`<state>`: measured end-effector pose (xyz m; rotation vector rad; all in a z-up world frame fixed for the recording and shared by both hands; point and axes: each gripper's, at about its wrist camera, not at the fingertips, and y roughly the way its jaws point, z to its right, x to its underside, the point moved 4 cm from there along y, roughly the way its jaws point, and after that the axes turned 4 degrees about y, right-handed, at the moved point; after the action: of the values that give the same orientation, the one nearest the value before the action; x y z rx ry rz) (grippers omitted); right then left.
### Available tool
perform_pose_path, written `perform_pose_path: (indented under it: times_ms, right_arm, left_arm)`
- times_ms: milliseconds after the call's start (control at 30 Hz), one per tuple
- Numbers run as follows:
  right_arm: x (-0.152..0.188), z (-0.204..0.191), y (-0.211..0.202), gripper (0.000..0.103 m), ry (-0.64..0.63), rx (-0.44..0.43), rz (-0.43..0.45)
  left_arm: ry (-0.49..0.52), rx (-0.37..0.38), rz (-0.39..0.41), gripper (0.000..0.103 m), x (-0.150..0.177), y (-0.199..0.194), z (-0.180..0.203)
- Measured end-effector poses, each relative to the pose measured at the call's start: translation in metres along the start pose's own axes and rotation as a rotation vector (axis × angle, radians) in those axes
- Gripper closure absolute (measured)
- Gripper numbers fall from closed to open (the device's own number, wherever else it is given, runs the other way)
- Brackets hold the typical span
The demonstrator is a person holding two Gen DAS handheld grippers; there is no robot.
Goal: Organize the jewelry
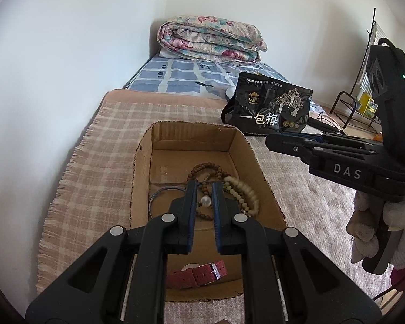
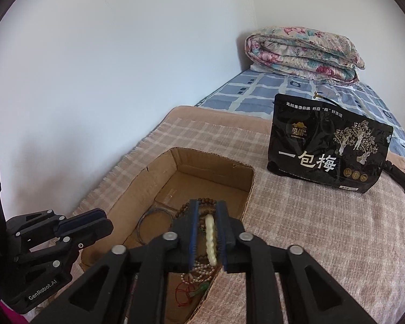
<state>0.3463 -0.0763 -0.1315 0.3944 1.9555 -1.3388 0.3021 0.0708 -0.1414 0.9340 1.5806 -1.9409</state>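
Sorting jewelry into the cardboard box (image 1: pixel 141 167) on the bed.
Left tool (image 1: pixel 204 202) hovered pressed together above the beads; right tool (image 2: pixel 207 232) stood spread around a cream bracelet (image 2: pixel 211 243), seemingly released; next move: lift clear.

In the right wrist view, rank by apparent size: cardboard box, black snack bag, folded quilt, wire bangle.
1. cardboard box
2. black snack bag
3. folded quilt, near the bag's size but farther away, so unsure
4. wire bangle

Pale walls (image 1: pixel 81 40) are meeting in a corner behind a bed (image 1: pixel 181 78). A folded quilt (image 1: pixel 210 39) is lying on it in daylight
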Motion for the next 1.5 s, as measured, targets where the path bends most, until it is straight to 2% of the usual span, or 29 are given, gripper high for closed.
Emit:
perform_pose_path:
  times_ms: [33,100,133,167,267,500,867,1133,1200,1267,1333,1400,1500]
  right_arm:
    - [0.0,0.0,-0.001,0.069,0.001,-0.002,0.007]
    - [-0.002,0.0,-0.004,0.068,0.001,0.002,0.011]
    - [-0.002,0.0,-0.005,0.068,-0.002,0.006,0.012]
    - [-0.002,0.0,-0.007,0.065,-0.004,0.012,0.013]
    - [-0.001,0.0,-0.013,0.051,-0.011,0.03,0.025]
    - [0.0,-0.002,-0.036,0.05,-0.024,0.052,0.046]
    - [0.015,0.0,-0.095,0.05,-0.026,0.084,0.083]
    - [0.035,0.004,-0.14,0.042,-0.017,0.11,0.117]
    - [0.041,0.008,-0.151,0.038,0.002,0.116,0.125]
    - [0.047,0.012,-0.159,0.037,0.022,0.118,0.125]
    - [0.054,0.015,-0.167,0.035,0.034,0.134,0.129]
    - [0.059,0.018,-0.176,0.024,0.047,0.159,0.14]
    - [0.066,0.022,-0.19,0.017,0.073,0.179,0.164]
  left_arm:
    - [-0.005,0.0,-0.002,0.093,0.0,0.0,-0.001]
    - [-0.01,-0.004,0.0,0.079,0.0,-0.001,-0.002]
    - [-0.012,-0.005,0.008,0.066,0.0,-0.002,-0.002]
    - [-0.013,-0.007,0.017,0.061,0.0,-0.005,-0.002]
    - [-0.01,-0.01,0.026,0.061,-0.001,-0.009,-0.001]
    - [-0.013,-0.015,0.043,0.061,-0.002,-0.026,0.004]
    - [0.031,-0.052,0.097,0.061,-0.002,-0.083,0.034]
    - [0.06,-0.087,0.132,0.06,0.006,-0.124,0.06]
    - [0.067,-0.095,0.144,0.056,0.008,-0.134,0.066]
    - [0.07,-0.103,0.161,0.039,0.01,-0.142,0.07]
    - [0.073,-0.117,0.174,0.037,0.014,-0.152,0.074]
    - [0.07,-0.125,0.174,0.036,0.016,-0.159,0.077]
    - [0.045,-0.131,0.177,0.031,0.019,-0.169,0.079]
